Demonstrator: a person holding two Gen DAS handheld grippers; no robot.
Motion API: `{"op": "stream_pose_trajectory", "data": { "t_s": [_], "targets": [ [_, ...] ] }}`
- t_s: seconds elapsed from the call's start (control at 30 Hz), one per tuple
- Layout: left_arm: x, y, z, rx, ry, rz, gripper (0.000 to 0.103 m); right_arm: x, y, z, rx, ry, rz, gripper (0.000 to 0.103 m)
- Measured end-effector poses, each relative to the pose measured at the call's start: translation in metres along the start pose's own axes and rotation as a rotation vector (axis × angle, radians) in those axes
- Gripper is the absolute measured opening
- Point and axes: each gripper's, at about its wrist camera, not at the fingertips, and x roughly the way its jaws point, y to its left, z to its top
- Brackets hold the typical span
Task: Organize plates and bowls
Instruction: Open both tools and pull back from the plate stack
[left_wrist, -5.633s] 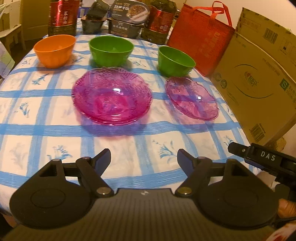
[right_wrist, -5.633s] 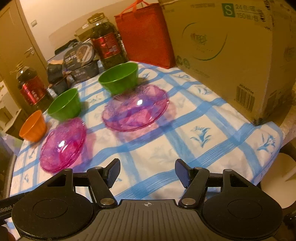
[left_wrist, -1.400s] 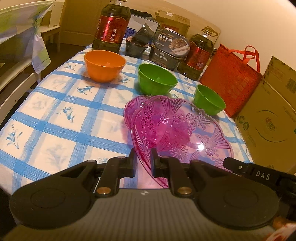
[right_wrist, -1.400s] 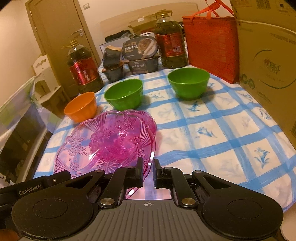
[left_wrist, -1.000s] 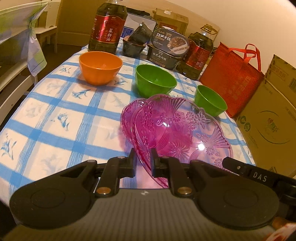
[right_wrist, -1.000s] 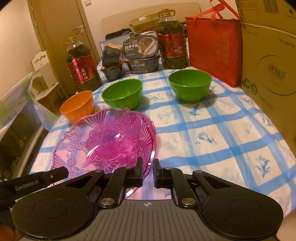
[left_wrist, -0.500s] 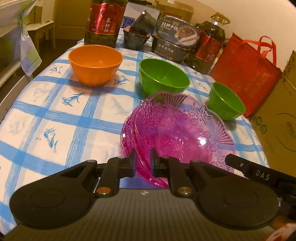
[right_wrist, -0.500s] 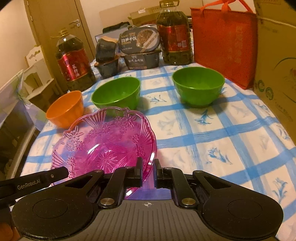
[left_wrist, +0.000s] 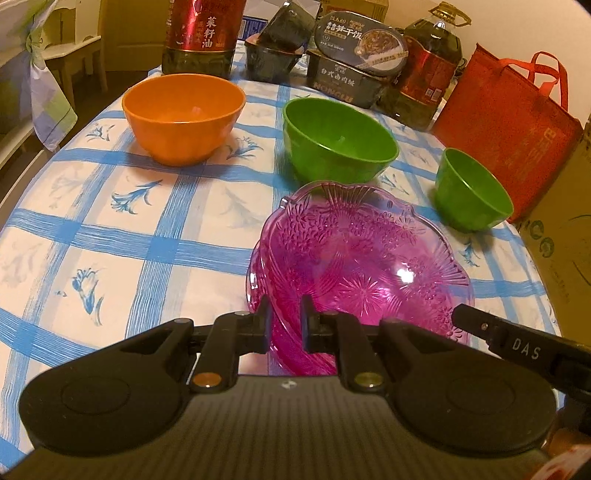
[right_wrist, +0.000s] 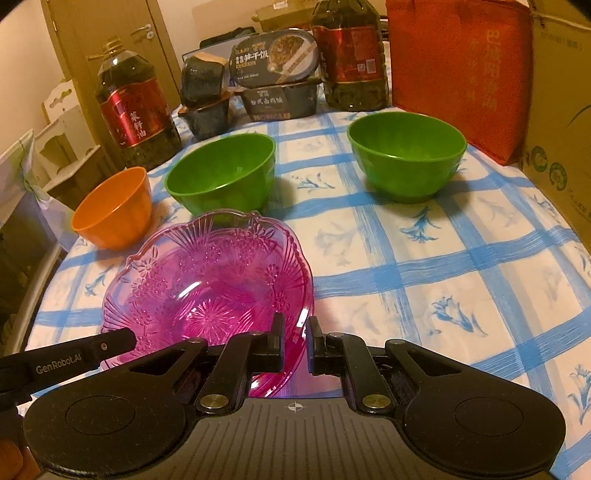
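Pink glass plates: two counted, the upper one nested on the lower, whose rim shows at the left edge of the stack in the left wrist view. The stack is located on the bench, just in front of the middle green bowl.

Left claw: narrow, closed on the near-left rim of the upper plate. Right claw: narrow, closed on the near-right rim of the same plate. Whether the upper plate is fully seated on the lower one cannot be told.

Step in hand, as judged: the stacking of the plates, at or near set-down. Next move, as judged: both claws are to be widened and drawn back from the rim without the stack being dragged; the bowls are then to be nested.

Bowls, three counted: one orange bowl, left of the middle green bowl; the middle green bowl; one right green bowl, well apart to the right. None is nested yet.

Other items behind the middle green bowl: two oil bottles, boxed meals, one red bag.
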Motion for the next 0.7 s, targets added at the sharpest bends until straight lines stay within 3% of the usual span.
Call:
{"op": "stream_pose_trajectory", "data": {
  "t_s": [0.1,0.17,0.2,0.23,0.27,0.7],
  "targets": [
    [0.002,-0.001,-0.001,0.02,0.0,-0.002,0.014,0.003,0.0,-0.001,0.0,-0.001,-0.007,0.011],
    [0.002,-0.004,-0.001,0.047,-0.001,0.001,0.027,0.005,0.001,-0.001,0.001,-0.002,-0.003,0.018],
    [0.002,-0.005,-0.001,0.053,-0.003,0.003,0.036,0.005,0.0,-0.002,0.006,-0.01,-0.004,0.039],
    [0.0,-0.004,-0.002,0.049,-0.007,0.012,0.038,0.002,-0.001,-0.002,0.016,-0.026,0.005,0.061],
    [-0.002,-0.003,-0.002,0.046,-0.012,0.015,0.038,0.0,-0.002,-0.003,0.025,-0.04,0.017,0.065],
    [-0.044,0.017,-0.019,-0.054,-0.057,0.007,0.038,-0.039,-0.016,-0.017,0.092,-0.052,0.001,0.065]
  ]
}}
